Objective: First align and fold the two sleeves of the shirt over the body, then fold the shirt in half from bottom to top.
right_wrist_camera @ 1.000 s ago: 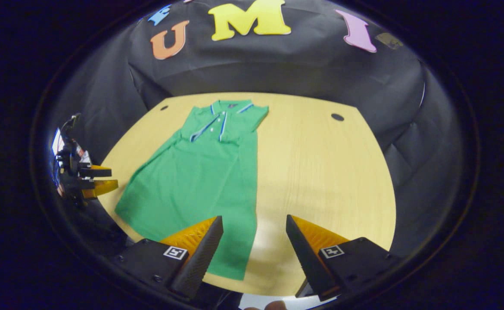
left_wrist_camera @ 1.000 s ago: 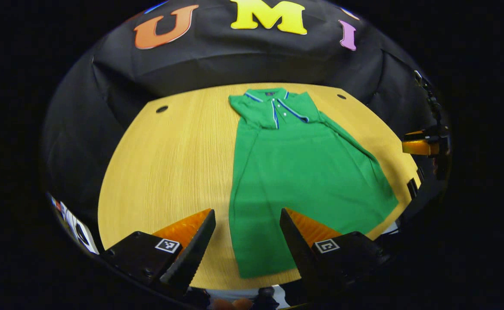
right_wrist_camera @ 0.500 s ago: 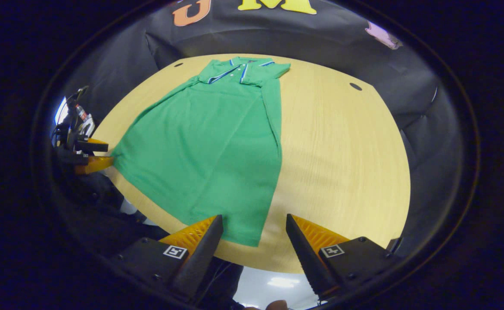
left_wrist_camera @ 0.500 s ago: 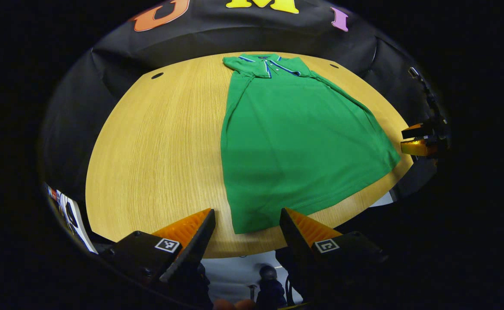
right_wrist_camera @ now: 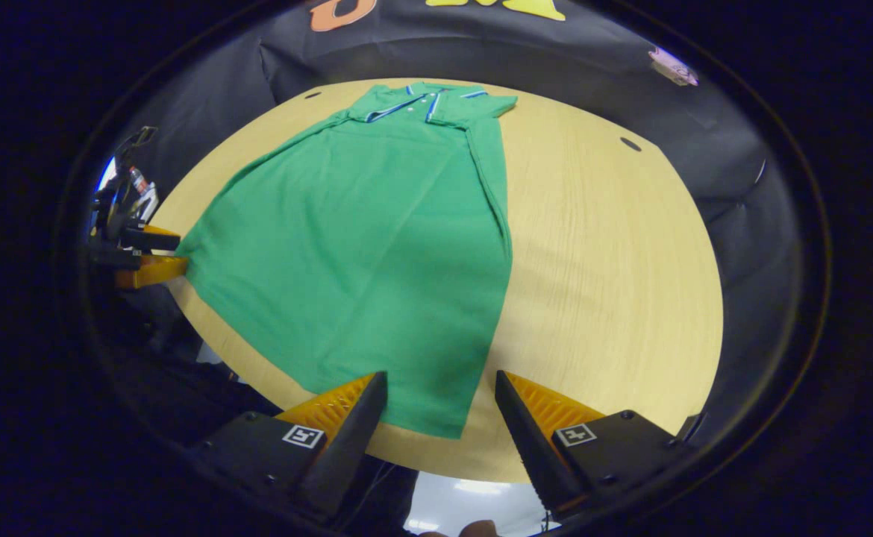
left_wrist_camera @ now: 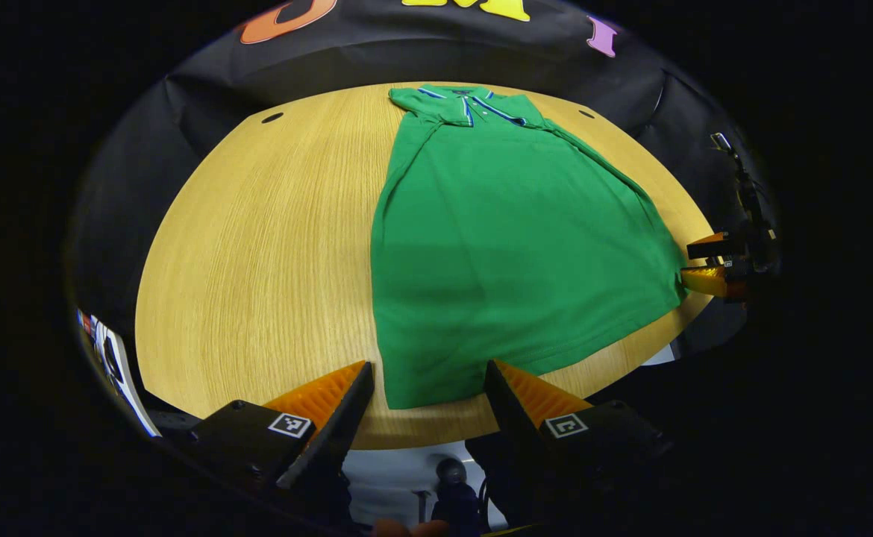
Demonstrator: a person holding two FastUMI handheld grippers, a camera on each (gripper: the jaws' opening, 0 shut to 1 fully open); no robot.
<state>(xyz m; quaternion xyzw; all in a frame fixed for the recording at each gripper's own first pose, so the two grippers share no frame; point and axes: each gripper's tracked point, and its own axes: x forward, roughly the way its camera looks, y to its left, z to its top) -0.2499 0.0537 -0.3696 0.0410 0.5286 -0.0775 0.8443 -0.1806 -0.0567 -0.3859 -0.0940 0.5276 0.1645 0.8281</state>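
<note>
A green polo shirt lies flat on the wooden table, collar at the far side, both sleeves folded over the body. Its hem reaches the near table edge. My left gripper is open, its fingers straddling the hem's left corner. In the right gripper view the same shirt spreads leftward, and my right gripper is open around the hem's right corner. The other gripper sits at the far hem corner in the left gripper view, and the left gripper appears likewise in the right gripper view.
The round table has small dark holes near its far edge. Black cloth walls stand behind it. Bare wood lies on each outer side of the shirt. The near table edge runs just under the grippers.
Both grippers dropped toward the near table edge over the second, then edged forward; the hem corners now sit between their open fingers. The shirt has not moved.
</note>
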